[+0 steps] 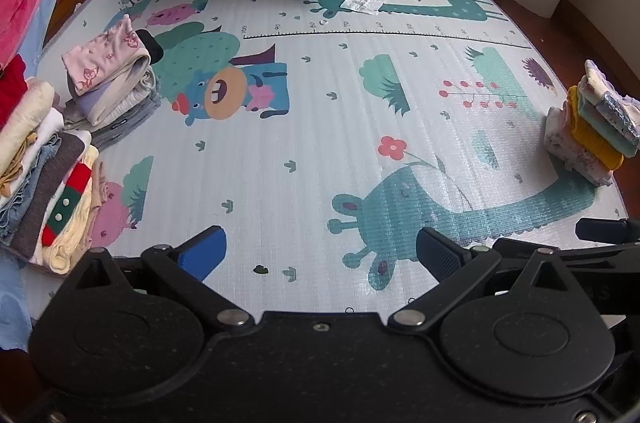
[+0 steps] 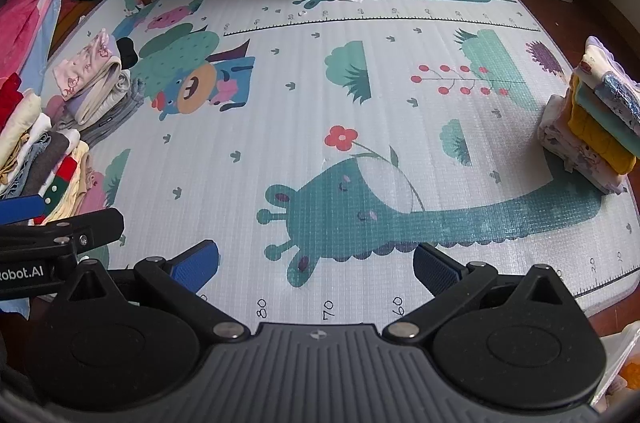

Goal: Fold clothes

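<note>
Both the left gripper [image 1: 320, 255] and right gripper [image 2: 316, 259] were held spread and empty over the play mat [image 1: 320, 127], the unfolded clothes pile [image 1: 44, 175] lying at left, nearer the left gripper.

Open mat [image 1: 320, 127] (clothes stacks [image 1: 592, 127] flanking)

Pale ribbed play mat [image 1: 320, 127] with cartoon animal prints, bearing: folded-clothes stacks at left [image 1: 52, 179], far left [image 1: 112, 83], right edge [image 1: 596, 131]; crumpled white paper [image 1: 364, 1].
</note>
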The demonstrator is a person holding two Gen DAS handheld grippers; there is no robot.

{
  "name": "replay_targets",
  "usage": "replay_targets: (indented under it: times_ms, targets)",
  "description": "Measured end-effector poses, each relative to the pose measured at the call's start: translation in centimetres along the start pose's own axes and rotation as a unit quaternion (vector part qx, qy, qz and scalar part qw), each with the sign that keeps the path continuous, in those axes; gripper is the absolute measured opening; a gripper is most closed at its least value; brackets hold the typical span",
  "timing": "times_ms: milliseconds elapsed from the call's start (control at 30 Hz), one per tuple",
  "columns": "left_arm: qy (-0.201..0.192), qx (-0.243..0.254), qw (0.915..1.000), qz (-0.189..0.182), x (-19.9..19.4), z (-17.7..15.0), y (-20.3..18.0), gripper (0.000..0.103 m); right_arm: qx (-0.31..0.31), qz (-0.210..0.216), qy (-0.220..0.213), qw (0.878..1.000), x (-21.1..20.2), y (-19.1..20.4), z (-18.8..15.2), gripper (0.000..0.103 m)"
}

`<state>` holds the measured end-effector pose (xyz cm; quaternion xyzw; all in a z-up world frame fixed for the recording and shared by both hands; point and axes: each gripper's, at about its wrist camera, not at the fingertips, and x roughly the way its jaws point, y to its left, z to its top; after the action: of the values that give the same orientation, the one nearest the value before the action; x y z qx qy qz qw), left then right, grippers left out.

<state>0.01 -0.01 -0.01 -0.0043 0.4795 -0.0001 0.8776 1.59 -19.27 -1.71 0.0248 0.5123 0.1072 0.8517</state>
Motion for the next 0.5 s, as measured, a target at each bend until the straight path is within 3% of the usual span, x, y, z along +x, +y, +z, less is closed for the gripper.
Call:
replay_targets:
  times_ms: [500]
  targets:
    - [0.002, -0.006, 1.0, -0.007, 0.15, 0.0, 0.15, 0.102, -0.006, -0.008, 0.0, 1.0, 0.18, -0.09, 0.03, 0.103]
